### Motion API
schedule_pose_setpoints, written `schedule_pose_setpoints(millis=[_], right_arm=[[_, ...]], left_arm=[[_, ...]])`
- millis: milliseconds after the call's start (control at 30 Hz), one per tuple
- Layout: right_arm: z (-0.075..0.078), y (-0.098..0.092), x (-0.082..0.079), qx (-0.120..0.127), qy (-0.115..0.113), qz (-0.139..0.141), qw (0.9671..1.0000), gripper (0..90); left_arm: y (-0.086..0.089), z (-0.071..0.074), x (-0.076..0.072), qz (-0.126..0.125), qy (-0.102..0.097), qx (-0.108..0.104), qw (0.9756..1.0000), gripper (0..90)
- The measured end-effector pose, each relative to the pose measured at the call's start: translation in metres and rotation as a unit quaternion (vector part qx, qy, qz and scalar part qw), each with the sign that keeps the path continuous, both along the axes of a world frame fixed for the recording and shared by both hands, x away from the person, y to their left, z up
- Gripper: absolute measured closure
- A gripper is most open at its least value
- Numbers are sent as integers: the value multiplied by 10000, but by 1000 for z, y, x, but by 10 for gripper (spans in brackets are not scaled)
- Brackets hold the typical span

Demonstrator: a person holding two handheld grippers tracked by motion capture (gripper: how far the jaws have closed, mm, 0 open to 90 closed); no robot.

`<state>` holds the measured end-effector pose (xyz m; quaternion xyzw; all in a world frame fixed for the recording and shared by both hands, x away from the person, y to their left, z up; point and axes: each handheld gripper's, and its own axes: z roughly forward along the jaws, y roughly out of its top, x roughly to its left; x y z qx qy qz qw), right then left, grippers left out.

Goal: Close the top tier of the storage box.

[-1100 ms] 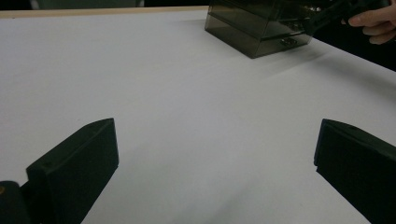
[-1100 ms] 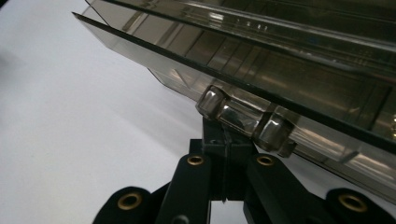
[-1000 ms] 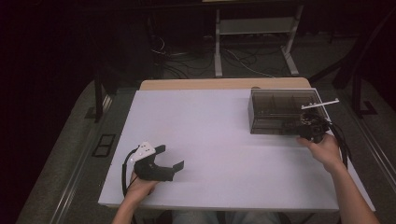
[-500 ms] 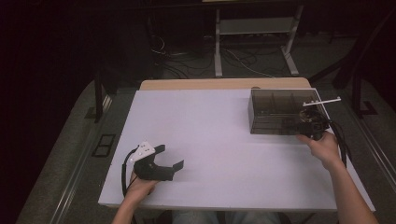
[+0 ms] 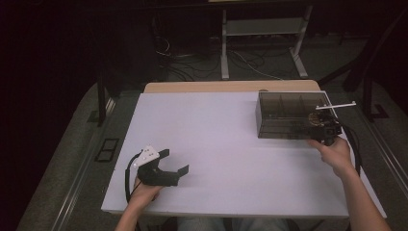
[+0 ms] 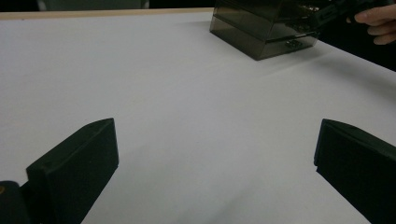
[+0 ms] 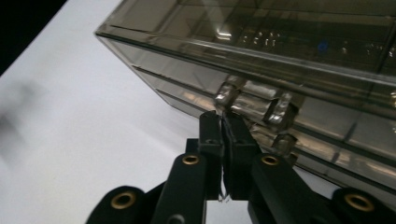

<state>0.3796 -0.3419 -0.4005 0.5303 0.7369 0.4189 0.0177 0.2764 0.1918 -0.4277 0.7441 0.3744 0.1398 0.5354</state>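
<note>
Box (image 5: 288, 115): smoked clear plastic, rectangular, ribbed with inner dividers, hard glossy walls; sits upper right of the high view on the table (image 5: 226, 139), a flat matte white sheet with a pale wood strip along its far edge. In the right gripper view its front wall (image 7: 289, 70) spans the upper frame, bearing two small clear latch tabs (image 7: 280, 109).

Right gripper (image 5: 323, 126): black, jointed links with brass pins, at the box's near right corner in the high view. Its jaws stand almost together, tips at the left latch tab; a thin clear sliver seems pinched between them, though the blur leaves that uncertain. They have just parted slightly.

Left gripper (image 5: 174, 162): black, blocky, white plate on top, lower left of the high view; jaws spread wide over bare table.
</note>
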Motion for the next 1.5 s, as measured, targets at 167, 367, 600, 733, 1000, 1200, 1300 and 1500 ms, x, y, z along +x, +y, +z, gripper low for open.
schedule_pose_setpoints(millis=[167, 367, 600, 733, 1000, 1200, 1300, 1500], right_arm=[[2, 0, -6, 9, -24, 11, 10000, 798], [1, 3, -16, 23, -171, 9, 9999, 684], [-1, 14, -28, -227, -365, 199, 9989, 547], [-1, 18, -33, -311, -431, 232, 9983, 410], [4, 28, -48, -409, -533, 270, 9974, 124], [6, 31, -58, -339, -570, 249, 9975, 0], [8, 32, -63, -206, -609, 320, 9974, 0], [13, 34, -76, -133, -741, 403, 9963, 0]], left_arm=[[0, 0, 0, -9, 5, -2, 10000, 0], [0, 0, 0, -18, 1, -2, 10000, 0], [0, 0, 0, -19, 1, -4, 10000, 0], [0, 0, 0, -10, 4, -1, 10000, 0], [0, 1, 0, -38, -4, 1, 10000, 0], [0, 1, 0, -65, -4, -7, 10000, 0], [-1, 1, 0, -63, -4, -20, 10000, 0], [-1, 1, -1, -81, 2, 7, 10000, 0]])
